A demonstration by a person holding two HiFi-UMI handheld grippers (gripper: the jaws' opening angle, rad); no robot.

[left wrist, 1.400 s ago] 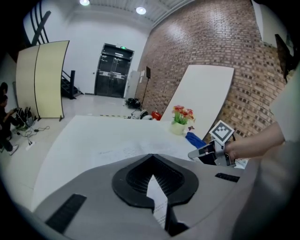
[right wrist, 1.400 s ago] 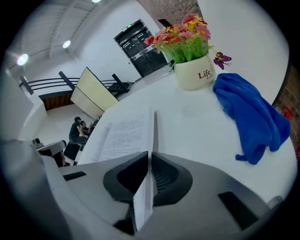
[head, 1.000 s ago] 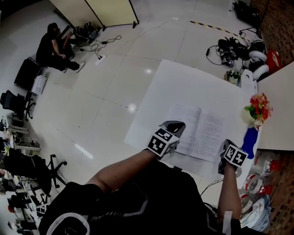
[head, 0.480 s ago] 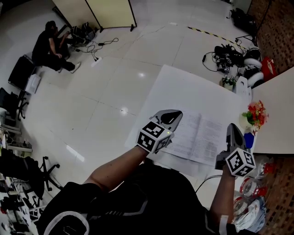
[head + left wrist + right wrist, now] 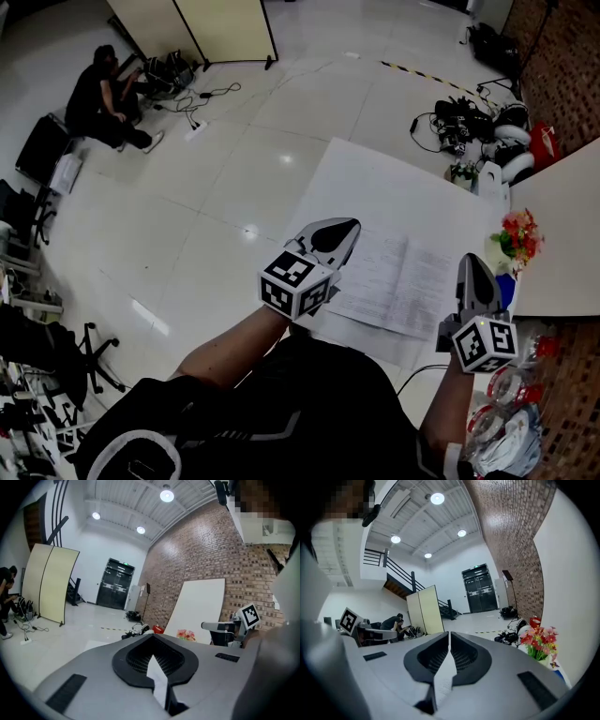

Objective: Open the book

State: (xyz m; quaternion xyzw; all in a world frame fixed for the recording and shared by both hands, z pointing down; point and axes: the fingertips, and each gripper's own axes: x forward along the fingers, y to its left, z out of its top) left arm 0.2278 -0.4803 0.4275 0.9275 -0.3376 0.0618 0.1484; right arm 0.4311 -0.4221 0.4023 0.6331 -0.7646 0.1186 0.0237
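Item: book (image 5: pixel 398 281), lying open and flat on the white desk (image 5: pixel 375 183); my left gripper (image 5: pixel 345 228) and right gripper (image 5: pixel 472 264), both pressed together and empty, above its near side, best drawn away without brushing the pages.

The left gripper (image 5: pixel 152 637) has its fingers (image 5: pixel 89 677) closed tip to tip, nothing held, only a white sliver showing behind the pads; beyond rise a brick wall (image 5: pixel 187 559) and a white panel (image 5: pixel 199 604), with flowers (image 5: pixel 186 634) at its foot; a black door (image 5: pixel 114 590) and a folding screen (image 5: pixel 49 584) stand farther left; the right gripper (image 5: pixel 204 626) shows at right; a person (image 5: pixel 4 597) crouches at the far left.
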